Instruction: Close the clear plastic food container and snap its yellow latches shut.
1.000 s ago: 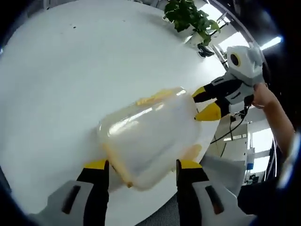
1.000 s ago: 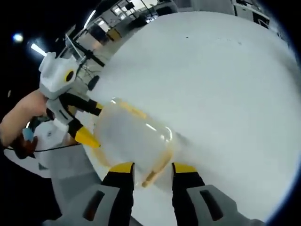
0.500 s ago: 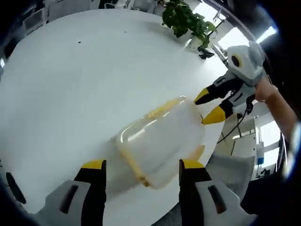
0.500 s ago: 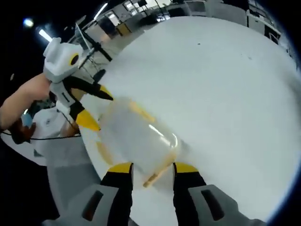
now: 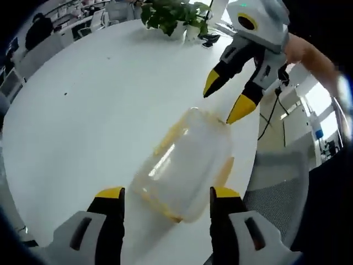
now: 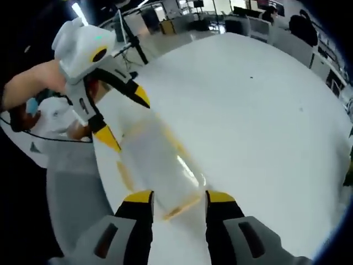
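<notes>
Container of clear plastic with yellow latches [image 5: 187,171] lies lid-on near the edge of the round white table [image 5: 94,110], between both tools. Left gripper [image 5: 165,196], jaws spread, sits at its 6 o'clock end in the left gripper view; right gripper [image 5: 226,102], jaws also spread, hovers at 1 o'clock.

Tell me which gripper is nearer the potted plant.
Right. In the left gripper view the right gripper hangs over the container's far end, toward the potted plant; the left gripper sits at the container's near end, farther from the plant.
</notes>
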{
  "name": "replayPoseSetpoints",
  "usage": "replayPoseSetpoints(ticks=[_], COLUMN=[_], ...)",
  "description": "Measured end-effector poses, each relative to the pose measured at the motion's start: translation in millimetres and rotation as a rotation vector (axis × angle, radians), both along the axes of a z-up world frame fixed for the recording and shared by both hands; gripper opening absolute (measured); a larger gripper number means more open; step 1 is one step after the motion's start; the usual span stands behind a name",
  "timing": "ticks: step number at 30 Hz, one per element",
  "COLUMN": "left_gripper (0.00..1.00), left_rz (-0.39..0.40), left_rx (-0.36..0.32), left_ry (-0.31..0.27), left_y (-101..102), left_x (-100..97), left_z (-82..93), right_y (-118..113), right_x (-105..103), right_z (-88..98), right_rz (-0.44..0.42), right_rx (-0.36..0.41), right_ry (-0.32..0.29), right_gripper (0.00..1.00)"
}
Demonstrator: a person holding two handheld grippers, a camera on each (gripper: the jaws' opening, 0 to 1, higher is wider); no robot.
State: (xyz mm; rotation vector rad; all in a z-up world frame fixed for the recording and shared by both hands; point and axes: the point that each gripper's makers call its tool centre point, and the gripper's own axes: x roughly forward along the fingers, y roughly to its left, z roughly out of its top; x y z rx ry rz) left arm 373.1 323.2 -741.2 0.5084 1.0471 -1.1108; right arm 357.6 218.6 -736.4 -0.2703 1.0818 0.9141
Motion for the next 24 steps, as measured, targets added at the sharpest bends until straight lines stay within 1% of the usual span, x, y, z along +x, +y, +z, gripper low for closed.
replayPoseSetpoints(ticks=[3,5,6,8,9,10,12,13,14,16,18,22,23,24], left_gripper=[0.56,0.54,0.54,0.55,0.55,0.54,0.51,0.48,0.46,0.44,0.44,0.39,0.37,0.36], left_rz=[-0.017,-0.046,-0.067,-0.108,-0.109,-0.127,-0.145,-0.168,-0.175,-0.197,-0.197,-0.232,-0.241,-0.268], left_rx=[0.006,0.025,0.040,0.029,0.026,0.018,0.024,0.025,0.030,0.027,0.017,0.014,0.013,0.000], left_ry=[0.012,-0.001,-0.015,-0.032,-0.026,-0.026,-0.029,-0.038,-0.041,-0.035,-0.029,-0.049,-0.054,-0.063], left_y=[-2,-1,0,-4,-6,-9,-12,-14,-14,-17,-21,-27,-29,-32], left_x=[-2.9,-3.8,-3.6,-6.6,-8.8,-11.7,-14.0,-15.0,-15.5,-18.5,-19.1,-19.7,-19.8,-20.8], left_z=[1.0,-1.3,-2.7,-1.5,-0.9,0.0,-0.4,-0.6,-1.2,-2.9,-2.7,-2.3,-2.2,-1.3], right_y=[6,12,16,20,22,23,25,26,26,29,33,37,39,41], right_x=[-3,-5,-4,-4,-5,-5,-6,-5,-5,-7,-9,-7,-6,-6], right_z=[0.5,4.6,7.1,9.6,9.6,9.0,7.1,5.7,4.8,2.5,0.9,-1.7,-1.9,-1.5], right_rz=[0.050,0.048,0.056,0.071,0.078,0.087,0.100,0.112,0.124,0.132,0.138,0.163,0.168,0.176], right_rx=[-0.004,0.014,0.028,0.032,0.034,0.038,0.036,0.027,0.019,0.014,0.016,0.007,0.007,0.010], right_ry=[-0.016,-0.011,-0.021,-0.035,-0.035,-0.034,-0.032,-0.045,-0.052,-0.046,-0.038,-0.055,-0.059,-0.066], right_gripper=[0.36,0.35,0.35,0.33,0.33,0.32,0.30,0.29,0.27,0.24,0.24,0.23,0.21,0.19])
